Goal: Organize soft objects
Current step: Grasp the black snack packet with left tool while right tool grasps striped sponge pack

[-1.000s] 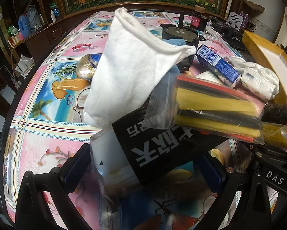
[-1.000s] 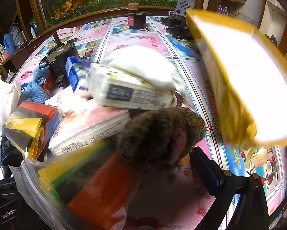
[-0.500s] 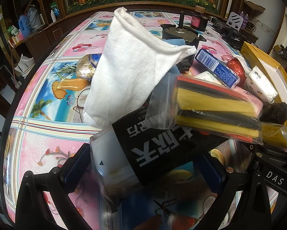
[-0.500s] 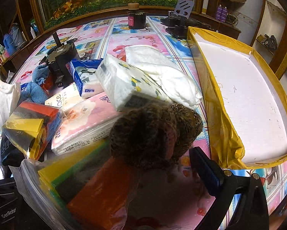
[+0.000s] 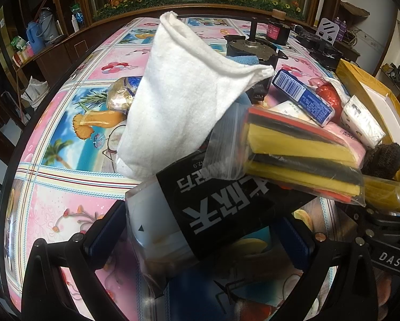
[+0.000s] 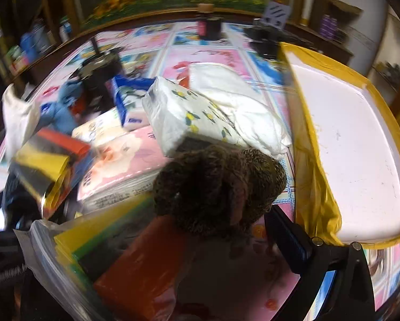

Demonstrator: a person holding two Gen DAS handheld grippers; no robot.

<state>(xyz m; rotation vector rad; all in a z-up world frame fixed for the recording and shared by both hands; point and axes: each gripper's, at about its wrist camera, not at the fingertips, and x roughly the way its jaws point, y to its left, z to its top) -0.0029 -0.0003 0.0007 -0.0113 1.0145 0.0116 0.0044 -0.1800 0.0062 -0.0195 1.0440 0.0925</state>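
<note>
My left gripper is shut on a clear-wrapped pack with a black label. A white towel and a bag of yellow-and-black sponges rest on that pack. My right gripper is shut on a clear bag of coloured sponges, with a brown fuzzy ball resting on it. Beyond lie a pink tissue pack, a lemon-print tissue pack and a white cloth. The white tray with yellow edging stands to the right.
A dark motor-like part and a dark bottle stand further back on the colourful tablecloth. A blue tissue pack and a blue cloth lie in the pile. Cabinets ring the table.
The yellow-edged tray, tilted up a second ago, has come down flat at the right. The lemon-print tissue pack has turned over. The right view now blurs with motion. The left gripper has not moved.
</note>
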